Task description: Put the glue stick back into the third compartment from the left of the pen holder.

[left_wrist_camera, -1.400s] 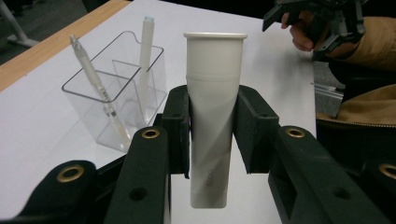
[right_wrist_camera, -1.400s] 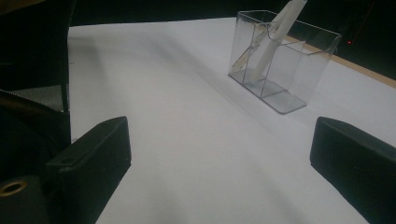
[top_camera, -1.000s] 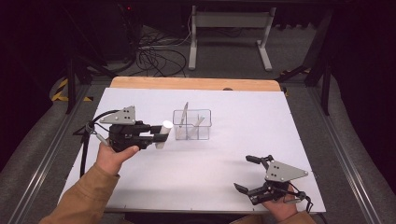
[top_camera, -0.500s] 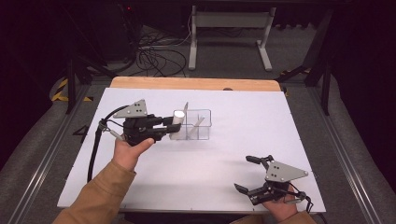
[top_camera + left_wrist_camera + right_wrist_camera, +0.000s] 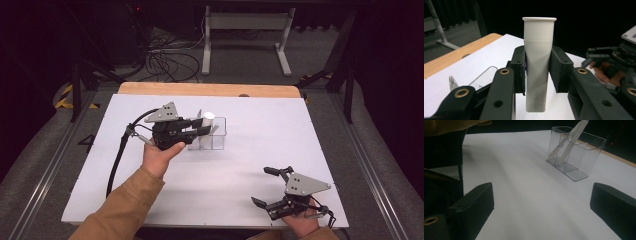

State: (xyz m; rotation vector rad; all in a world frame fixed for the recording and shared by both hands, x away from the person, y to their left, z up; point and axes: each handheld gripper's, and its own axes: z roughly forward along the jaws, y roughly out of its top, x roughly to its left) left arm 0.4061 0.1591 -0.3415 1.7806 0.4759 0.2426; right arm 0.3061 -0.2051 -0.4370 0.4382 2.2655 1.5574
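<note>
So the left gripper (image 5: 202, 131) is clamped on a white tube (image 5: 537, 65), pads squeezing its middle, tube standing upright with its rim sticking up above the jaws. In the high view that's just left of center, the tube (image 5: 208, 116) right over the clear plastic box (image 5: 216, 142). The right gripper (image 5: 263, 186) sits at the lower right of the frame, jaws spread wide with nothing in them.

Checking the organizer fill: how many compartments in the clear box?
3 by the right gripper view: dividers split the clear box into a row; a white stick leans in one. The far end may hide more.
</note>
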